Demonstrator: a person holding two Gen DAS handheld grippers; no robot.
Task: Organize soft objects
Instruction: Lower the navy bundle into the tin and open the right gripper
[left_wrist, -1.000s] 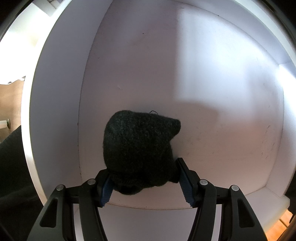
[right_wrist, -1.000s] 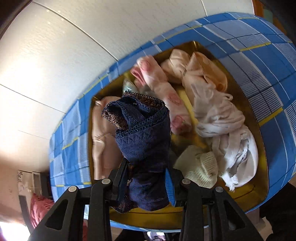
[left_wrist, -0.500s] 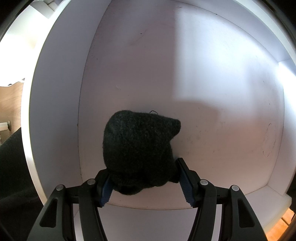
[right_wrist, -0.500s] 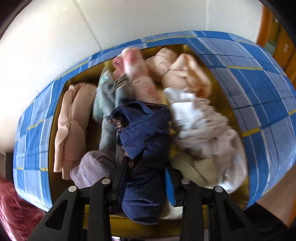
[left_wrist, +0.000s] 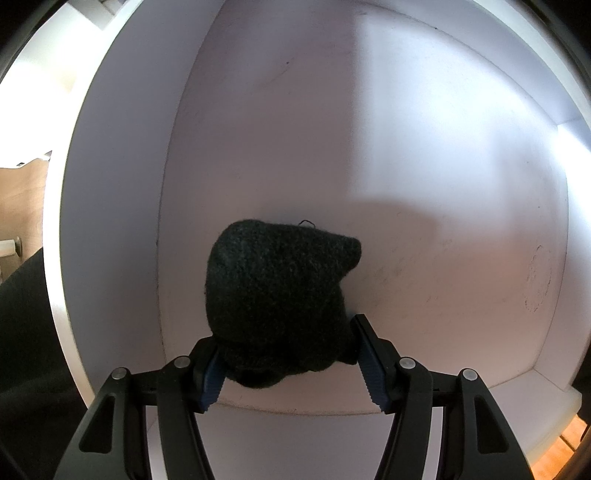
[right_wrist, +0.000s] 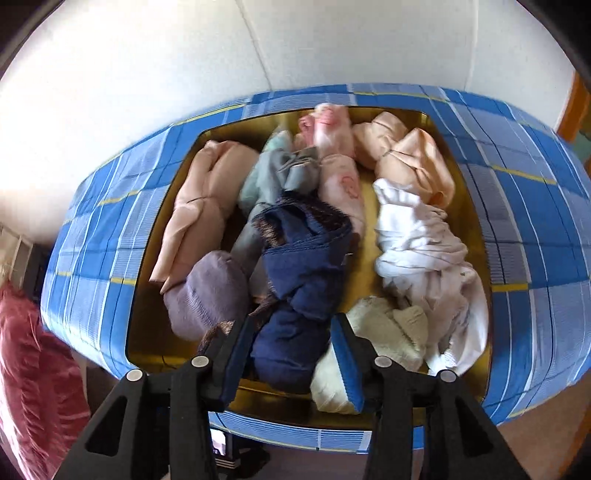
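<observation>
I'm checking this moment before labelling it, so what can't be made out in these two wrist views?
- Left wrist view: the near edge of the black knit item is covered by the left gripper, so contact is uncertain.
- Right wrist view: the navy garment hides what lies beneath it in the blue plaid box.
- Right wrist view: pink cloth is motion-blurred.
- Right gripper: its right pad shows a gap.

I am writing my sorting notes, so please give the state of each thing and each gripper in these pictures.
black knit hat, inside the white compartment, clamped.
left gripper, fingers shut on the hat.
navy garment, lying on the clothes in the plaid box, loose between the fingers.
right gripper, fingers have just been opening; now open.
plaid box, open on top, filled with rolled clothes.
</observation>
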